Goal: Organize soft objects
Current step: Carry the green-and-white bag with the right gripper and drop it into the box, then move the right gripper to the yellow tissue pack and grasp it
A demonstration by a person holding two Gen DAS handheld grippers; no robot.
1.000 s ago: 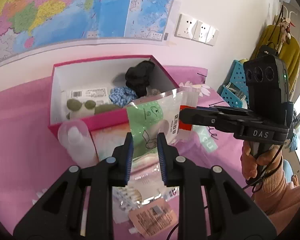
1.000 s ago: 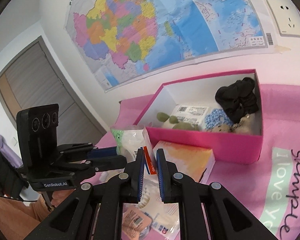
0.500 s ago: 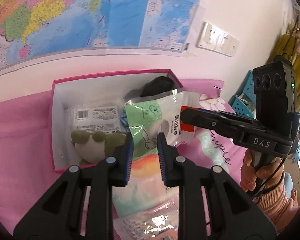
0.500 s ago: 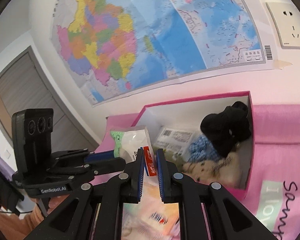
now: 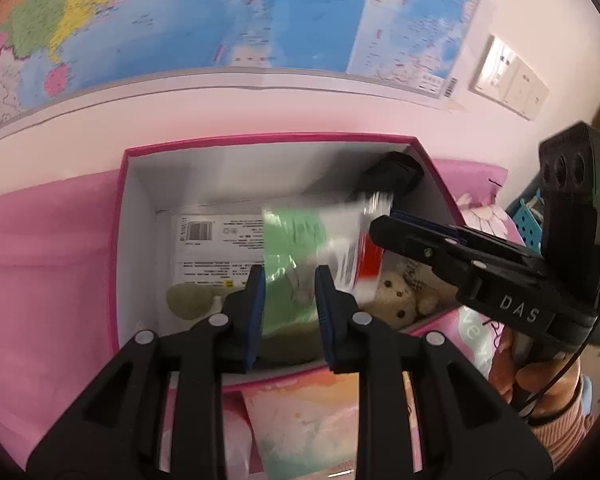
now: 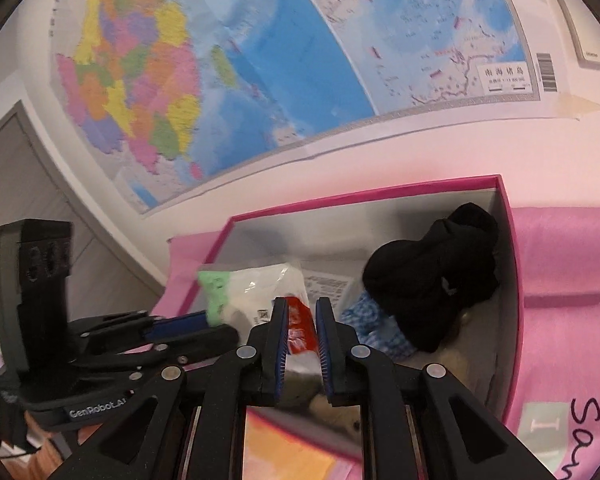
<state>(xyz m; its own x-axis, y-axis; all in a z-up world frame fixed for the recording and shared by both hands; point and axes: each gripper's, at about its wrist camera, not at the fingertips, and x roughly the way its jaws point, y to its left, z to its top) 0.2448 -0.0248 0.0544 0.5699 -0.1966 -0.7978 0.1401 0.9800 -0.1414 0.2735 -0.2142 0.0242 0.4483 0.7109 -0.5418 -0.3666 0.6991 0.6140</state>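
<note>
Item: plastic packet [image 5: 316, 240], light, limp, slippery; left tongs [image 5: 290, 292] clamp its 6 o'clock edge, right tongs [image 6: 302, 330] opening around its red corner, over the pink box [image 5: 120, 240].

The box [image 5: 120, 240] is hot pink outside and plain white inside, sitting on a pink cloth [image 5: 40, 260]. The packet [image 5: 296, 240] is mint green and clear with a red end. There's a black bundle [image 6: 432, 280], a blue-and-white checked fabric [image 6: 376, 320], a beige plush [image 5: 400, 296] and a multicoloured map [image 6: 260, 60].
</note>
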